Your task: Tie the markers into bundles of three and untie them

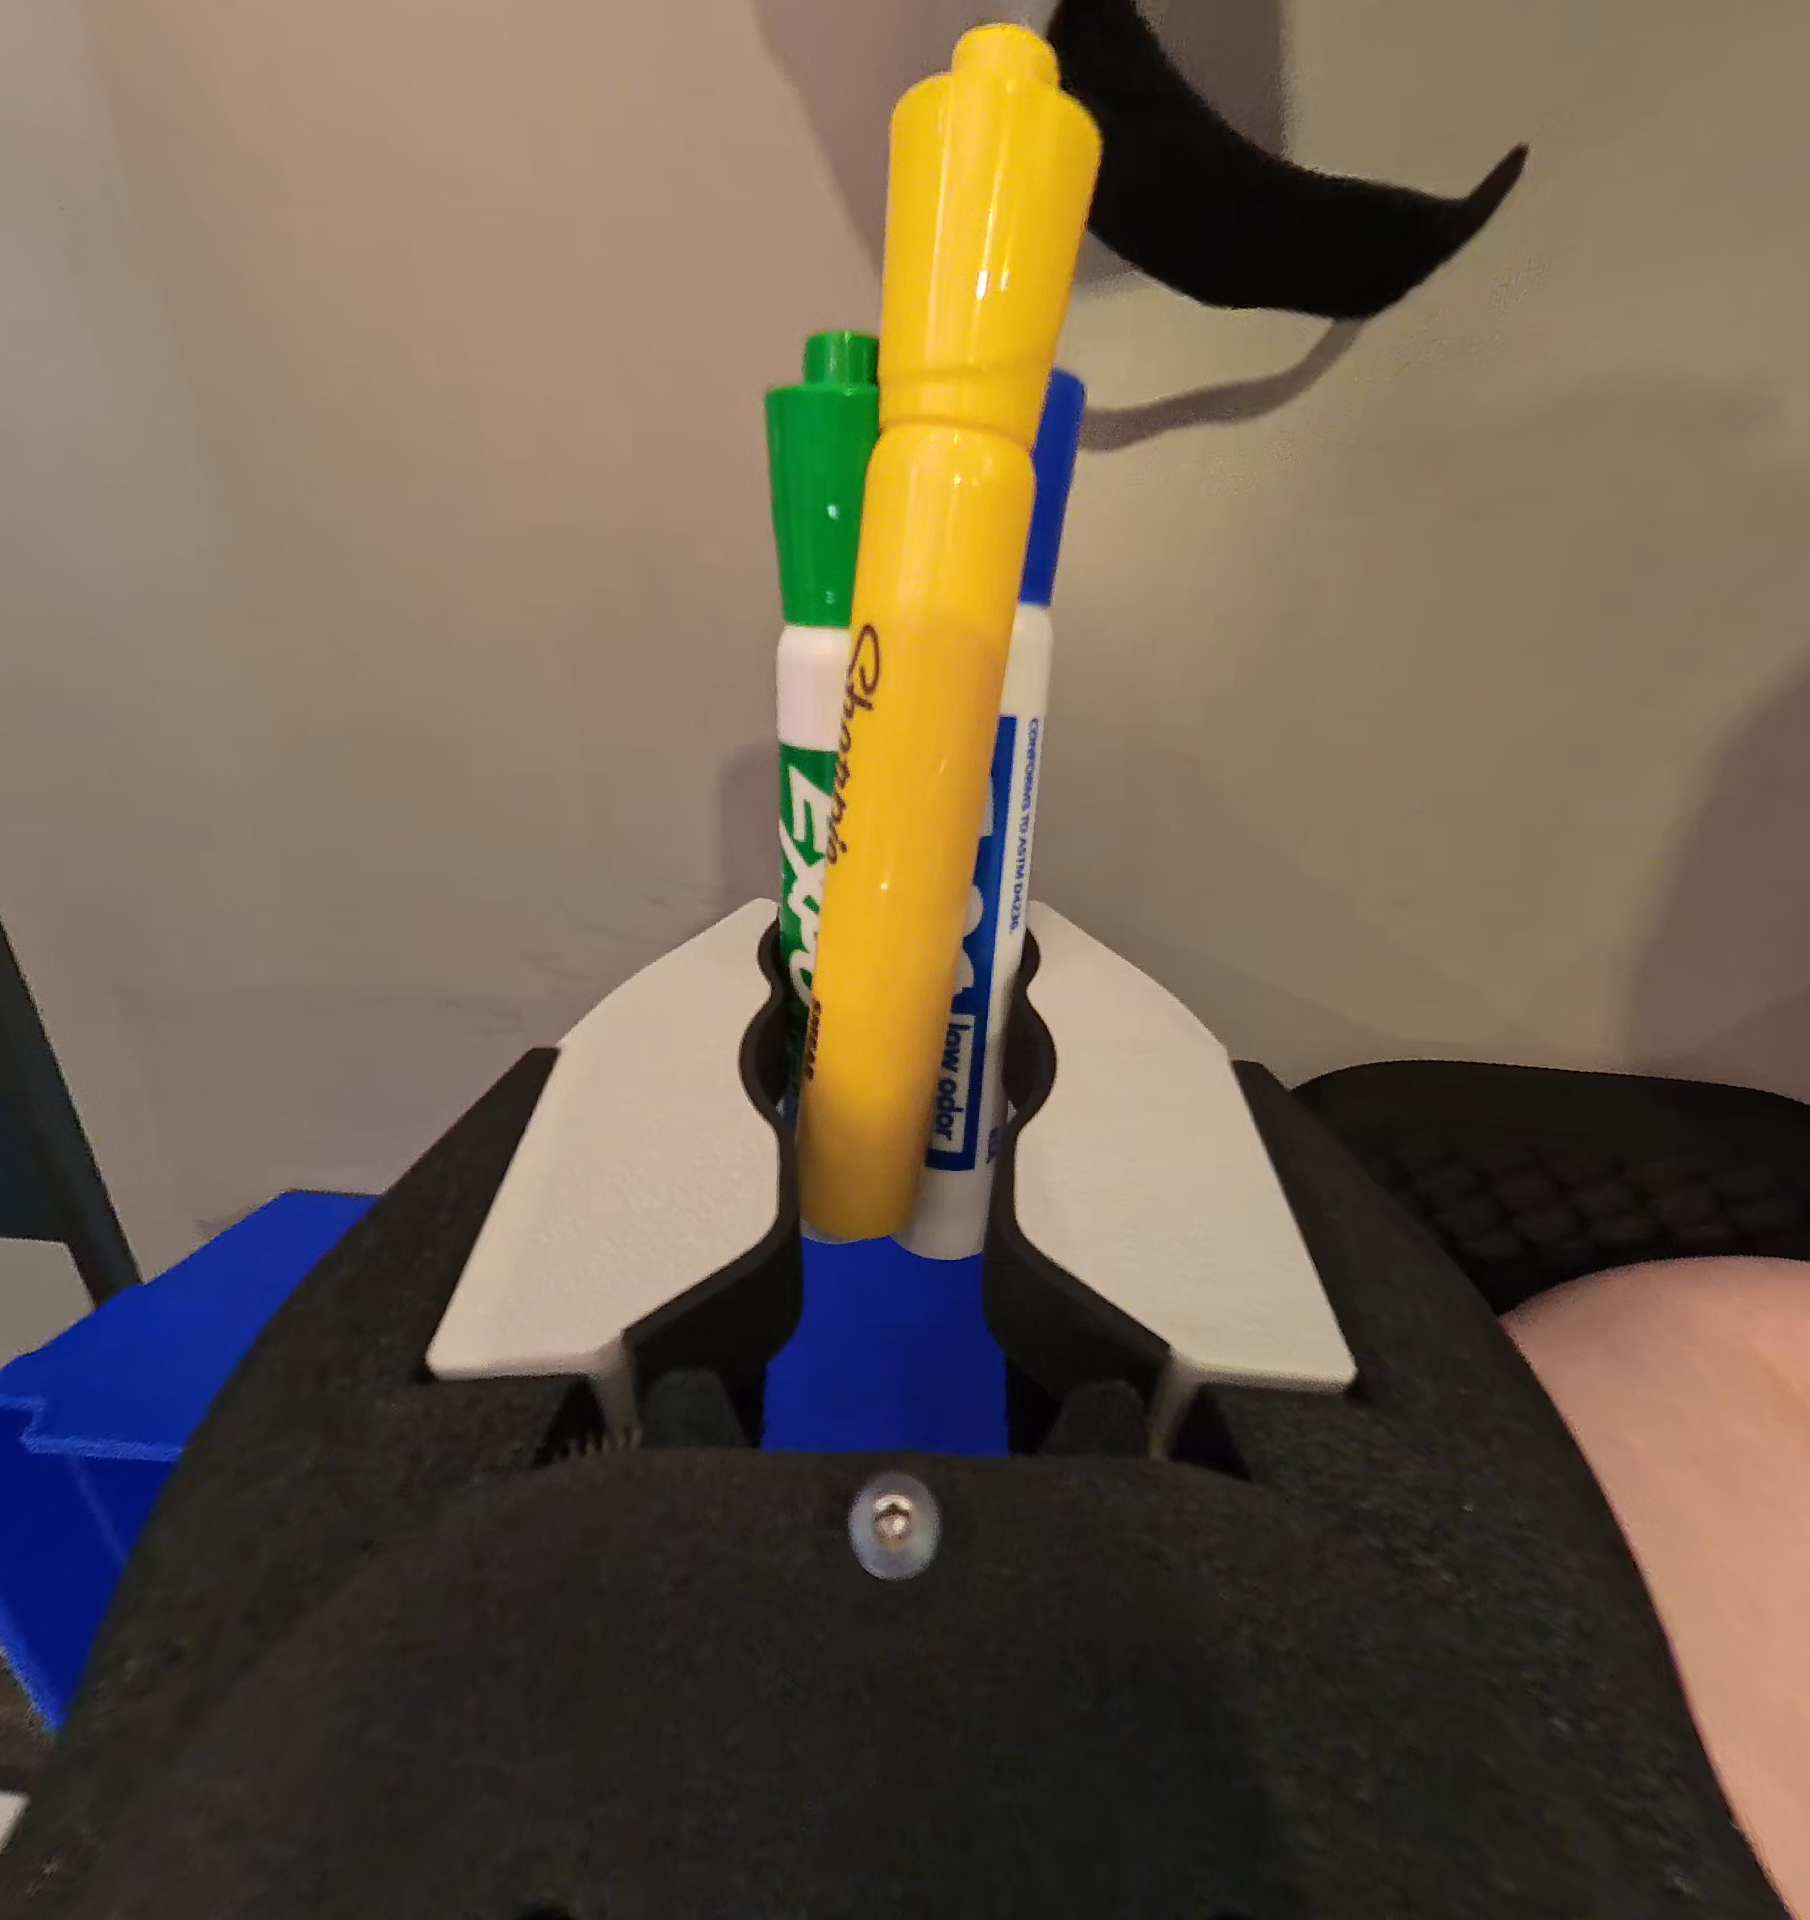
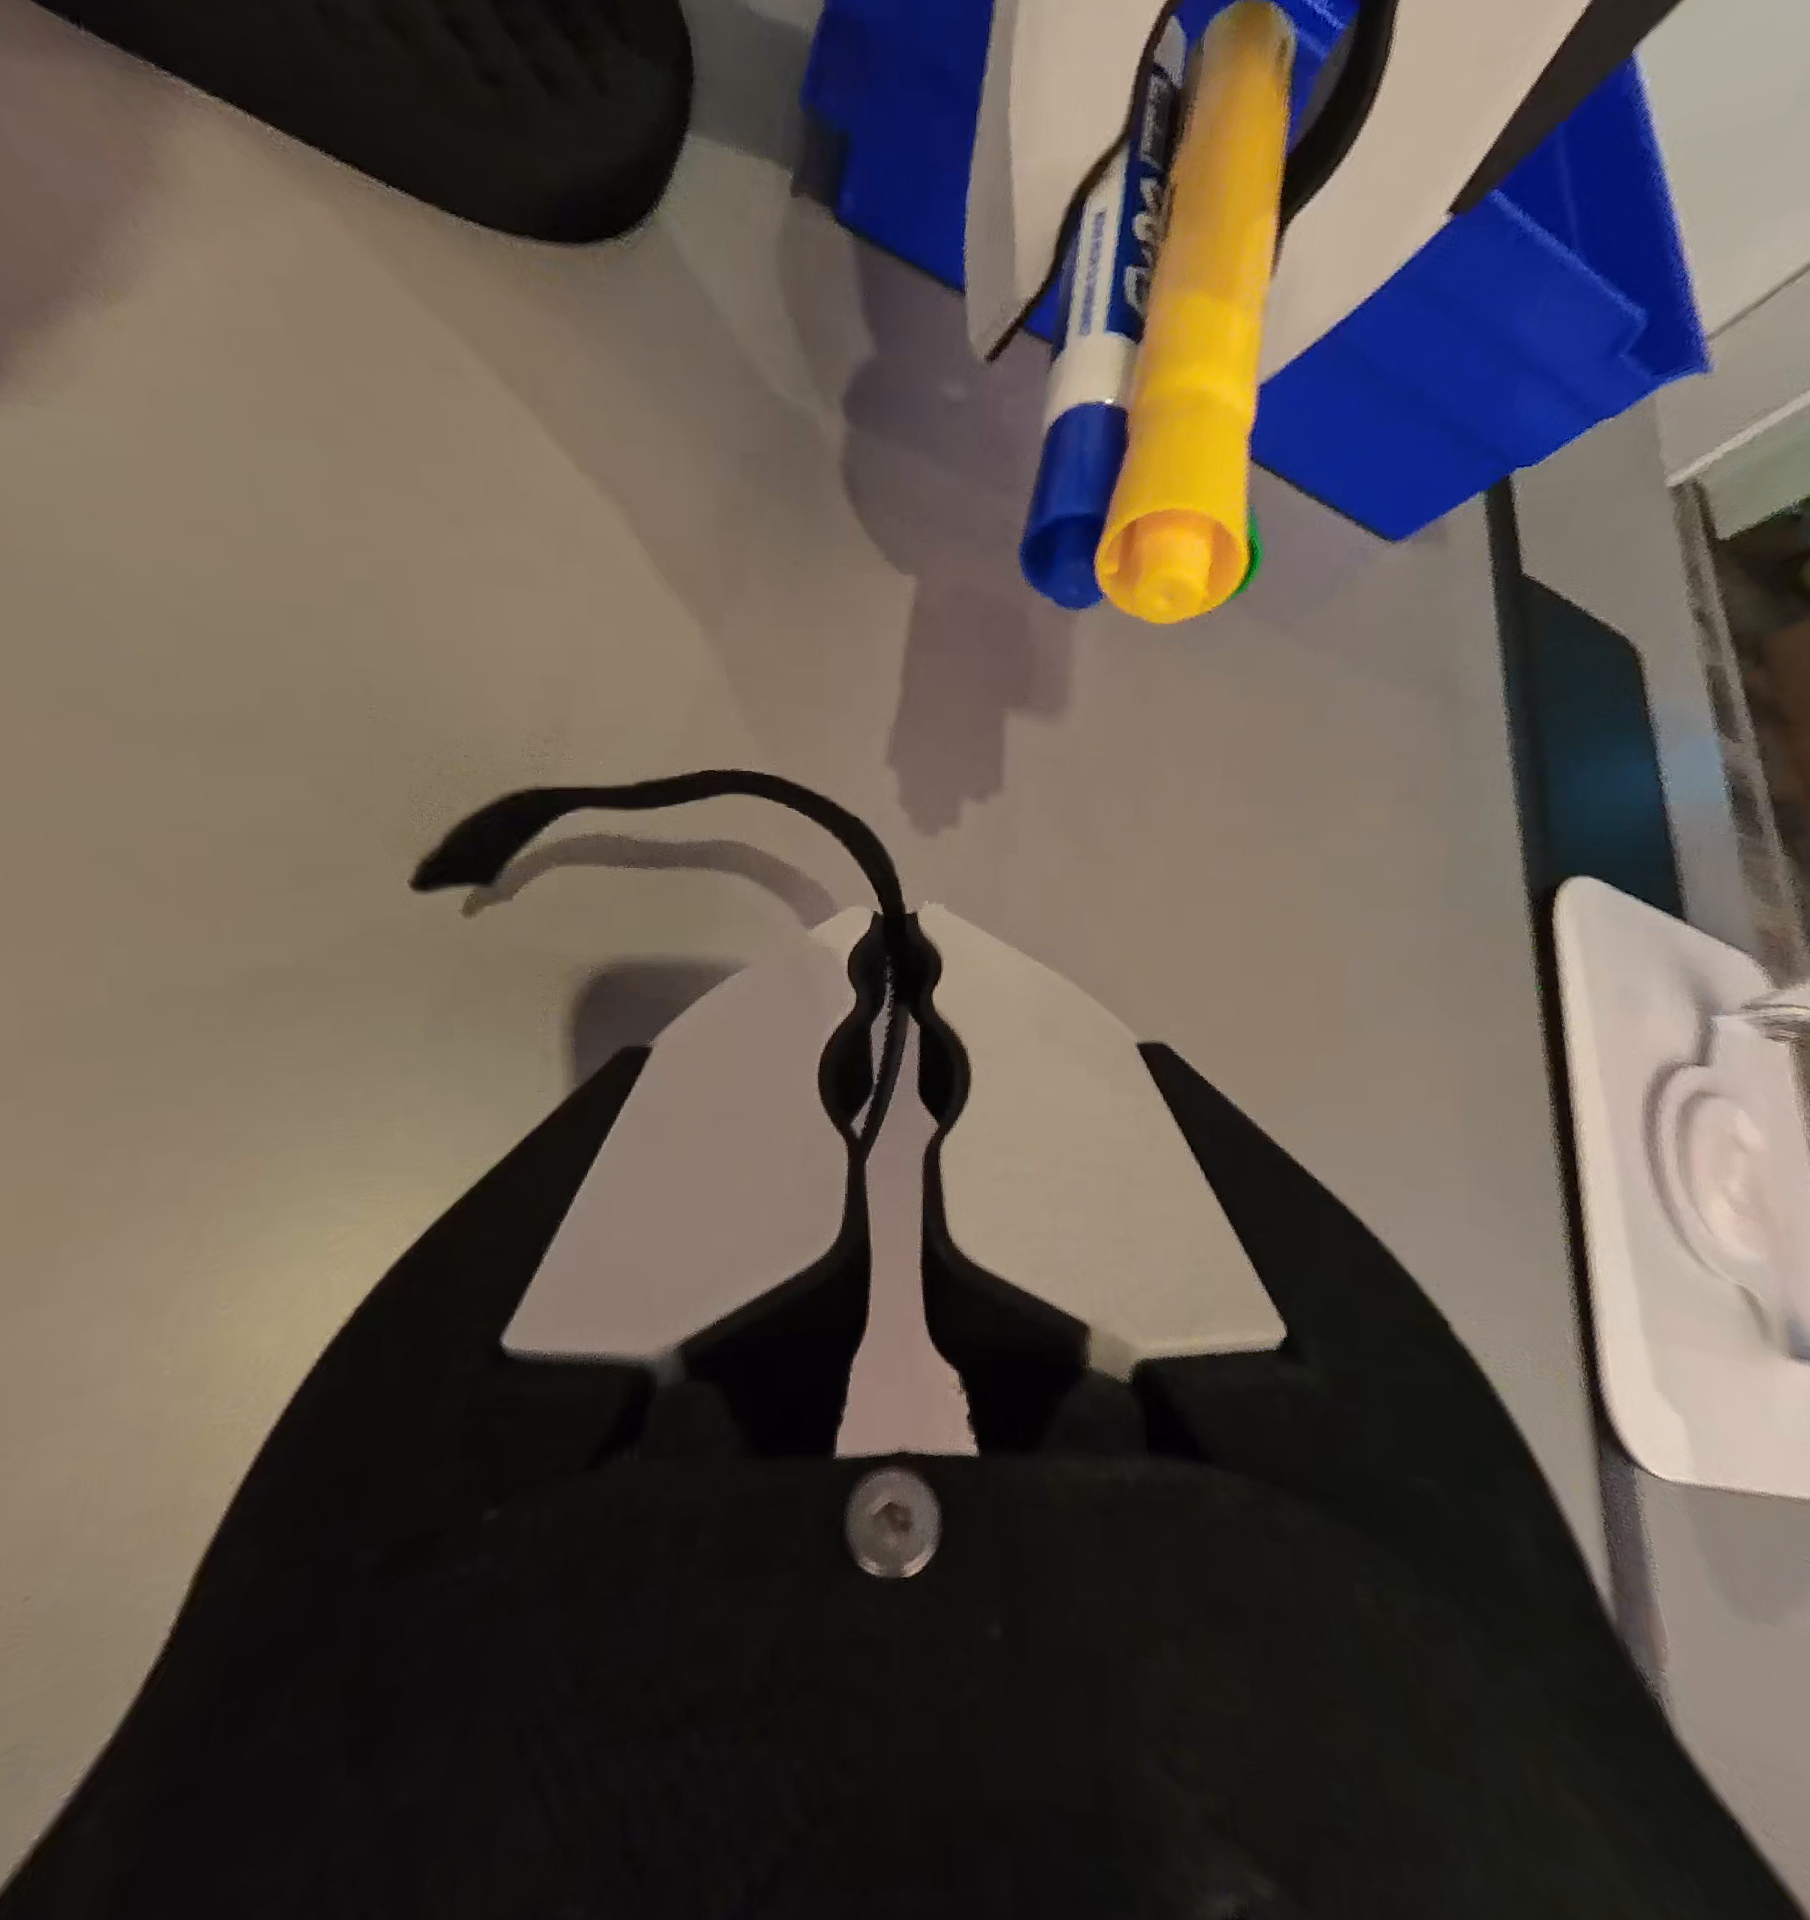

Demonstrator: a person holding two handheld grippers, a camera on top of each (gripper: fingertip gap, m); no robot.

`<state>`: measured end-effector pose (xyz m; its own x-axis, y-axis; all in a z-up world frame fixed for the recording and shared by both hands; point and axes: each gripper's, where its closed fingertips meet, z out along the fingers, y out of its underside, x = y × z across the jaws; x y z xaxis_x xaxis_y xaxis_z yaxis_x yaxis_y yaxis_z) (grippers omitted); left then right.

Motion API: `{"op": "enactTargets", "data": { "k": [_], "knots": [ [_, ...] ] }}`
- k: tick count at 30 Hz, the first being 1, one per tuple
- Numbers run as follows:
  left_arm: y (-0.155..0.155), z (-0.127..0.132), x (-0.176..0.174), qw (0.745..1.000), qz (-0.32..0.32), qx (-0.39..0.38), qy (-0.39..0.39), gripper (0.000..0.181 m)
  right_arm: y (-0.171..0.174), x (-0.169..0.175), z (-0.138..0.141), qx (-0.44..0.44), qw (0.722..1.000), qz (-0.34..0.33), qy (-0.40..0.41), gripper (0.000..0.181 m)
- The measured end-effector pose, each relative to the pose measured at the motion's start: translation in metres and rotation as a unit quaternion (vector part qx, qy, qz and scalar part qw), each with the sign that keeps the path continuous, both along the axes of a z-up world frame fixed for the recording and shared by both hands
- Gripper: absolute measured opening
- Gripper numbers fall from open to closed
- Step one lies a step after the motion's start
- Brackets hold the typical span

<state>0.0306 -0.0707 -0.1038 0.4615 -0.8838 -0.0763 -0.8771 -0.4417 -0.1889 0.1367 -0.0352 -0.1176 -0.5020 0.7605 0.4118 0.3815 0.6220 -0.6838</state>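
Pale grey tabletop under soft light

A blue bin [image 2: 1452, 343] sits at its far side, a black mesh pad [image 2: 444, 114] lies nearby, and a white tray [image 2: 1649, 1195] rests by the edge.

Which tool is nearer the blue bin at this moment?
Left. The left tool, shut on three markers, is directly over the blue bin. The right tool, pinching the black strap, is farther away across the table.

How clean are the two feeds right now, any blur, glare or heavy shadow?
Left wrist view: yellow marker sharp, small glare streaks; black strap soft, throwing a shadow. Right wrist view: held markers blurred, shadow on table; right edge smeared.
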Motion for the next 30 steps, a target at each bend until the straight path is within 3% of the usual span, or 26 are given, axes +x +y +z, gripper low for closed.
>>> {"op": "enactTargets", "data": {
  "k": [5,12,14,17,19,23,25,27,30],
  "knots": [
    [0.004,-0.001,0.003,1.0,-0.004,0.004,-0.006,0.038,-0.004,-0.001,0.003,-0.031,0.999,0.018,0.023,0.004],
    [0.007,-0.004,0.002,1.0,-0.001,0.004,-0.004,0.038,0.039,-0.01,-0.039,-0.063,0.984,-0.146,-0.078,0.004],
    [0.005,-0.004,0.001,1.0,0.003,0.001,-0.006,0.038,0.044,-0.006,-0.046,-0.073,0.975,-0.175,-0.114,0.023],
    [0.004,-0.002,-0.003,1.0,0.01,0.003,-0.008,0.038,0.038,0.008,-0.045,-0.114,0.973,-0.144,-0.138,0.031],
    [0.004,0.0,-0.004,1.0,0.013,0.006,-0.011,0.038,0.049,0.016,-0.04,-0.153,0.966,-0.163,-0.133,0.034],
    [0.002,0.001,-0.006,1.0,0.015,0.003,-0.012,0.038,0.038,0.036,-0.036,-0.276,0.933,-0.141,-0.182,0.012],
    [0.002,0.001,-0.006,1.0,0.014,0.003,-0.012,0.038,0.034,0.036,-0.042,-0.26,0.937,-0.138,-0.189,0.01],
    [0.002,0.0,-0.005,1.0,0.013,0.0,-0.01,0.038,0.013,0.033,-0.05,-0.246,0.939,-0.106,-0.215,0.011],
    [0.001,0.0,-0.003,1.0,0.01,-0.002,-0.011,0.038,-0.039,0.03,-0.047,-0.247,0.936,-0.007,-0.253,0.009]
  ]
}}
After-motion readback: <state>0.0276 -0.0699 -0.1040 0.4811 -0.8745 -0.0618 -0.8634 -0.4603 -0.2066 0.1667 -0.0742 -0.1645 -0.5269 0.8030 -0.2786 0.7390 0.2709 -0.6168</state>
